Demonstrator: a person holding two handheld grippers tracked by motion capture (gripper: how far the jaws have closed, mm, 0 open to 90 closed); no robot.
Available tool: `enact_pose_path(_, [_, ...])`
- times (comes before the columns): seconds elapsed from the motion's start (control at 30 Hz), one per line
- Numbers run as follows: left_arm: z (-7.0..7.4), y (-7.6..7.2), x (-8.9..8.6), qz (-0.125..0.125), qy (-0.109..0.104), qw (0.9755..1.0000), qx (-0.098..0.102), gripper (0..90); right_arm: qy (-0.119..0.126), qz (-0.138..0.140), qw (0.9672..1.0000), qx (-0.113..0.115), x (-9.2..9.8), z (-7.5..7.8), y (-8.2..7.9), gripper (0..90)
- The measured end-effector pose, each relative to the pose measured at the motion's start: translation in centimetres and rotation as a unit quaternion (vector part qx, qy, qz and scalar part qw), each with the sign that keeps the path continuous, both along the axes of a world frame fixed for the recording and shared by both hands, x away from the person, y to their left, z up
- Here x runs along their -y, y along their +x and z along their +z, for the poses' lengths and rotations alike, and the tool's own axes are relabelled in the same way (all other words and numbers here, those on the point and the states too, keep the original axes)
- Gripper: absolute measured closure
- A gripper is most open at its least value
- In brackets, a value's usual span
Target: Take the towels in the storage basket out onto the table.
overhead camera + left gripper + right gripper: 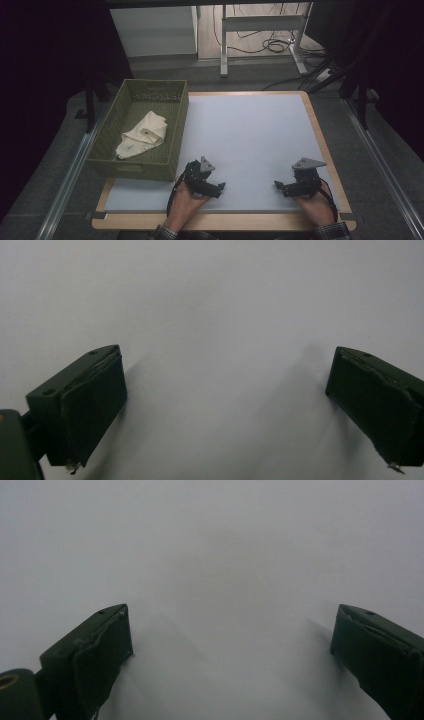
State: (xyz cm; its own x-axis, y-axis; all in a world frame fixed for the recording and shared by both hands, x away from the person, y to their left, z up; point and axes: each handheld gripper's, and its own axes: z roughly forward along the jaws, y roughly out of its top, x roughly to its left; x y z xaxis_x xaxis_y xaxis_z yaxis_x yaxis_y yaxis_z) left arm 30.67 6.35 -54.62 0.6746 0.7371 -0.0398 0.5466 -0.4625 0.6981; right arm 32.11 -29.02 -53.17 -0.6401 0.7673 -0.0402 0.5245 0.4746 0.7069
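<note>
My left gripper (221, 187) rests low over the white mat (250, 135) near the table's front edge, a hand behind it. In the left gripper view its jaws (225, 390) stand wide apart with nothing but bare mat between them. My right gripper (276, 185) sits at the front right, pointing toward the left one. Its jaws (232, 647) are also wide apart over bare mat. A folded cream cloth (142, 134) lies inside the green basket (172, 131) at the table's left.
The green basket stands just behind and left of my left gripper. The wooden table edge (320, 135) frames the mat. Beyond the table are a desk frame (260, 25) and cables (275, 46) on the floor.
</note>
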Motion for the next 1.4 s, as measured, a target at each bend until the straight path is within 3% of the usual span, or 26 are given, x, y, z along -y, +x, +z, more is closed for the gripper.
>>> enact_pose_path(0.37, [0.1, -0.1, 0.1, 0.005, 0.002, 1.0, -0.002, 3.0, 0.0, 0.0, 1.0, 0.0, 0.0, 0.0, 0.0, 3.1])
enact_pose_path(0.7, [0.2, 0.1, 0.0, -0.006, 0.002, 0.9999, -0.009, 3.4, 0.0, 0.0, 1.0, 0.0, 0.0, 0.0, 0.0, 3.1])
enact_pose_path(0.87, [0.8, 0.3, -0.2, -0.016, -0.017, 0.9996, -0.018, 4.7, 0.0, 0.0, 1.0, 0.0, 0.0, 0.0, 0.0, 3.1])
enact_pose_path(1.13, [2.3, 0.7, 0.6, -0.03, 0.006, 0.9995, -0.003, 4.2, 0.0, 0.0, 1.0, 0.0, 0.0, 0.0, 0.0, 3.1])
enact_pose_path(1.4, [3.7, 1.1, 1.0, -0.045, 0.0, 0.999, -0.001, 4.2, 0.0, 0.0, 1.0, 0.0, 0.0, 0.0, 0.0, 3.1])
